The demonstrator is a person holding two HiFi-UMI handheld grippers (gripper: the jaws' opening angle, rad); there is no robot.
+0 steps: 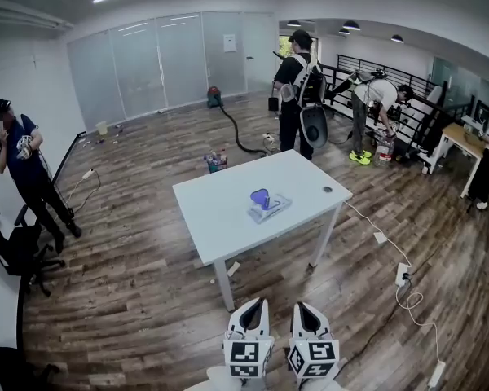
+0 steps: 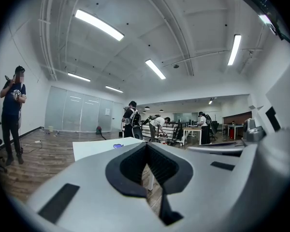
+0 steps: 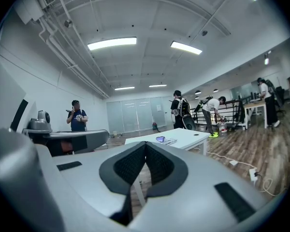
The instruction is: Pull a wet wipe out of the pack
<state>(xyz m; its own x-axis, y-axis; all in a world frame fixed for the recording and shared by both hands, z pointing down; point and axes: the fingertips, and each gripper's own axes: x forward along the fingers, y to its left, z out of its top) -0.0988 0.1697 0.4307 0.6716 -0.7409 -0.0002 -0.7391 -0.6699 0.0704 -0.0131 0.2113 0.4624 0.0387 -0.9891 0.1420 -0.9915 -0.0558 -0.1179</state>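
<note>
The wet wipe pack (image 1: pixel 269 207) lies flat near the middle of the white table (image 1: pixel 220 222), with a purple lid (image 1: pixel 259 196) raised on top. It shows small and far off as the wet wipe pack (image 2: pixel 118 146) in the left gripper view and as the wet wipe pack (image 3: pixel 163 140) in the right gripper view. My left gripper (image 1: pixel 257 303) and right gripper (image 1: pixel 301 306) hang side by side at the bottom of the head view, well short of the table. The left gripper (image 2: pixel 146 149) is shut on nothing. The right gripper (image 3: pixel 145 147) is shut and empty too.
A small dark disc (image 1: pixel 328 190) sits near the table's right corner. Cables and power strips (image 1: pixel 403 275) trail over the floor at the right. Bottles (image 1: pixel 216 161) stand beyond the table. One person (image 1: pixel 24 169) stands at the left by an office chair (image 1: pixel 12 251), and another person (image 1: pixel 297 88) stands behind the table.
</note>
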